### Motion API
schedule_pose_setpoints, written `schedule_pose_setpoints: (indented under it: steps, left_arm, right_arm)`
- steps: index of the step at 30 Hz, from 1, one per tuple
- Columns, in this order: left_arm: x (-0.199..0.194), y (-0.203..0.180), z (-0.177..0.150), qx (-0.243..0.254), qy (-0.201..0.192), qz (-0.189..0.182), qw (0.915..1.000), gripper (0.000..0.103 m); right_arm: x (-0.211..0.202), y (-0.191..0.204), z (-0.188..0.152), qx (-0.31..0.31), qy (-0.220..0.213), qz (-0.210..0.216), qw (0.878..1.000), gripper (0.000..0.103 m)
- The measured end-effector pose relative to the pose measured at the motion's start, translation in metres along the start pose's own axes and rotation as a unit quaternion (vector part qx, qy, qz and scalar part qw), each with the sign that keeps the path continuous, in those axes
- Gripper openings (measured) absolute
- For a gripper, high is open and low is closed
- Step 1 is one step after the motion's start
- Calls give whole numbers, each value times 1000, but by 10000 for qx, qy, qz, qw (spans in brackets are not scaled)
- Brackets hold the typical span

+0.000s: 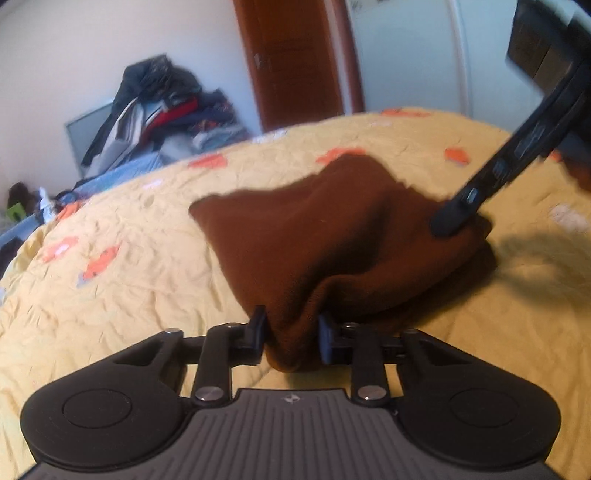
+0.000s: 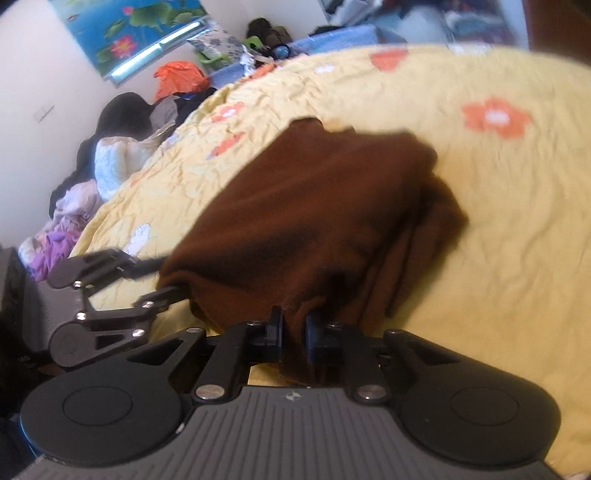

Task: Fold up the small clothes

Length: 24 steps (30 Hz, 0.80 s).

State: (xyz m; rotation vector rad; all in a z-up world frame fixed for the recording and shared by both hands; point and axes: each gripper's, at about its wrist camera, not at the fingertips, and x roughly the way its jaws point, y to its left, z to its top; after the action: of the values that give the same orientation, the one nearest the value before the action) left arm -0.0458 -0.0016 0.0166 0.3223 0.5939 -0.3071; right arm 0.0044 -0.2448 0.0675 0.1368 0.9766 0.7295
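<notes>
Brown garment [image 1: 332,236], soft knit or fleece, is lying bunched on a yellow bedspread [image 1: 129,258] with orange flowers, near the middle of the bed. Both views are motion-blurred; the kind of garment cannot be told.

Left gripper [image 1: 291,332] is pinching a near corner of the cloth; the fingers [image 1: 256,328] are sitting narrow with a thick fold gathered between them, and the fabric is hanging a little below the tips. From the right wrist view the left gripper [image 2: 173,277] is showing at the left edge of the cloth, its tips hidden under the brown edge.

Right gripper [image 2: 294,332] is also gripping the garment [image 2: 325,206], its fingers [image 2: 275,328] standing narrow with a thin fold between them. In the left wrist view the right gripper [image 1: 454,214] is reaching down from the upper right, and its tip is meeting the far right edge of the cloth.

Fabric is rising from each grip into a slack hump, with a doubled layer showing along the right side.

Beyond the bed: a heap of dark and red clothes [image 1: 159,107] against the wall, a brown wooden door [image 1: 295,62], a lotus-print picture [image 2: 125,29] and more piled laundry [image 2: 110,158] at the bed's edge.
</notes>
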Motion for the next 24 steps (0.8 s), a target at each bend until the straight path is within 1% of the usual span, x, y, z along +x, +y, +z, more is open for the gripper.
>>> schedule_pose_setpoints:
  steps: [1, 2, 3, 6, 8, 11, 12, 13, 15, 16, 17, 18, 20, 22, 23, 24]
  left_arm:
    - [3, -1, -2, -1, 96, 70, 9999, 22]
    - [2, 0, -4, -45, 121, 83, 9999, 21]
    - [0, 2, -4, -98, 98, 72, 9999, 17]
    - [-12, 9, -7, -185, 76, -17, 9998, 16]
    - [-15, 10, -9, -199, 106, -53, 9997, 16]
    - [-12, 4, -11, -27, 128, 74, 9999, 20]
    - [-10, 2, -11, -41, 173, 91, 9998, 24]
    - [-8, 2, -10, -78, 192, 97, 9997, 24]
    - [-2, 0, -10, -121, 188, 109, 9997, 24]
    - [1, 0, -10, -148, 172, 144, 9996, 23]
    - [5, 1, -11, -197, 162, 167, 9995, 17]
    - [6, 4, -11, -294, 192, 181, 9992, 12]
    - [-4, 15, -9, -574, 168, 11, 9982, 11]
    - [-13, 19, -12, -524, 128, -50, 9985, 10]
    - [-12, 19, -16, -480, 213, -48, 9986, 9]
    - [-7, 18, -20, -462, 338, -36, 9984, 9]
  right_arm:
    - [-1, -1, 1, 7, -15, -6, 10000, 16]
    - [-2, -3, 2, 19, -15, -35, 10000, 15]
    - [-3, -5, 2, 19, -15, -88, 10000, 14]
    - [-6, -15, -1, 166, -19, -116, 9998, 13]
    - [-4, -21, -4, 388, 68, 57, 9992, 13]
    - [3, -27, -6, 770, 159, 338, 9963, 25]
    - [5, -26, -7, 823, 164, 399, 9957, 35]
    - [7, -24, -8, 806, 163, 417, 9957, 37]
    - [13, -21, -9, 742, 222, 412, 9961, 37]
    - [16, -19, -9, 667, 251, 426, 9965, 31]
    - [19, -16, -9, 544, 279, 395, 9973, 23]
    - [19, -12, -8, 410, 301, 310, 9982, 12]
    - [6, -8, -3, 229, 145, 269, 9993, 12]
    - [-10, -10, -1, 162, -48, 193, 9997, 11]
    - [-9, -14, -2, 193, 10, 122, 9997, 11]
    - [1, -19, -7, 244, 215, 68, 9994, 11]
